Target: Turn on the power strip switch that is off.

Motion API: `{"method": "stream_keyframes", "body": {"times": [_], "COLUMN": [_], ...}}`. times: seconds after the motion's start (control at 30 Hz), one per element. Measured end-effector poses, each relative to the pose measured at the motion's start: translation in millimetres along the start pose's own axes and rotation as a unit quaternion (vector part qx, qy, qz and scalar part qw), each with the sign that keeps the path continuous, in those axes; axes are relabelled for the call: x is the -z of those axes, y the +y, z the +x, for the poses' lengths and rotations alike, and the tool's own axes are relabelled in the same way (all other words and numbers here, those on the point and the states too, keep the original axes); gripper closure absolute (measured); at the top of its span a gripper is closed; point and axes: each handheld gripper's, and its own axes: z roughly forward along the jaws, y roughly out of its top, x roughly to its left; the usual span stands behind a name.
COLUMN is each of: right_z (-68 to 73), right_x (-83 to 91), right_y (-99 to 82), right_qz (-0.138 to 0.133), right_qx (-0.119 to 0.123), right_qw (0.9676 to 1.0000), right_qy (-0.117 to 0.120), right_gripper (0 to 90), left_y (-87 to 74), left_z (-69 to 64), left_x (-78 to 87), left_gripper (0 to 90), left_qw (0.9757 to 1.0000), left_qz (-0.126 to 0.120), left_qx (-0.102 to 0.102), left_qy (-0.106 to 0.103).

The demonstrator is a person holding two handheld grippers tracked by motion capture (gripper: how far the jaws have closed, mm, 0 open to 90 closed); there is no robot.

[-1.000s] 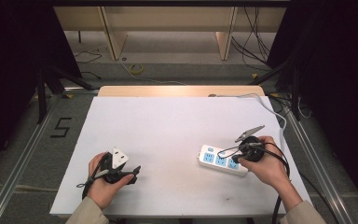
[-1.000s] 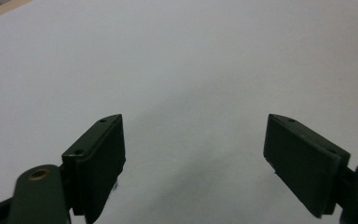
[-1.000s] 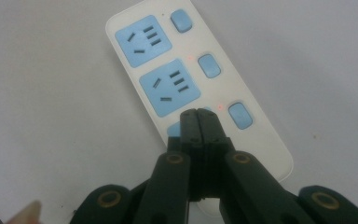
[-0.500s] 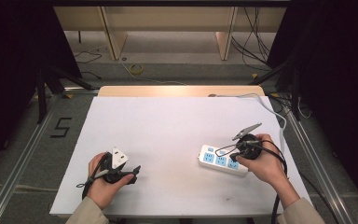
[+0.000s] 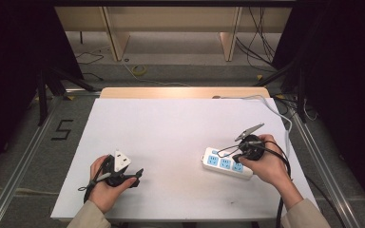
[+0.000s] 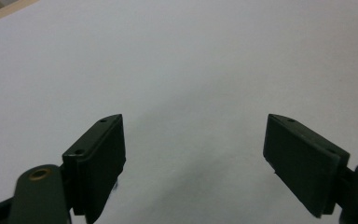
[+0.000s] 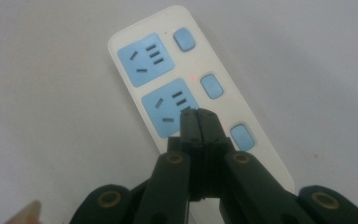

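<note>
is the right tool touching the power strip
Cannot tell. In the right gripper view the shut right tool overlaps the power strip's middle socket, but neither contact nor a gap shows plainly.

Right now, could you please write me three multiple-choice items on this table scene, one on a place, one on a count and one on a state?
1. Where does the power strip lie on the white table?
A. near its front right, by the right gripper
B. at its far left corner
C. on the floor

2. How many blue socket panels does the high view show on the strip?
A. one
B. three
C. five

3. How do the jaws of the two grippers stand?
A. both open
B. left gripper open, right shut
C. left shut, right open

Answers: 1 A, the strip sits under the right hand in the high view. 2 B, three blue squares lie in a row. 3 B, the left gripper view shows a wide gap; the right gripper view shows the pads pressed together over the strip.
</note>
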Motion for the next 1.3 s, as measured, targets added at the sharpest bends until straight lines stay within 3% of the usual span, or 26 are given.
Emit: {"method": "stream_keyframes", "body": {"times": [1.3], "right_z": [-0.1], "right_x": [-5.5], "right_y": [17.0], "right_qz": [0.002], "right_qx": [0.006], "right_qw": [1.0000], "right_qy": [0.005], "right_gripper": [90.0], "left_y": [0.3], "left_z": [-2.0], "left_x": [-0.2], "left_gripper": [21.5], "left_qw": [1.0000], "left_qz": [-0.003], "left_qx": [-0.003], "left_qy": [0.000]}}
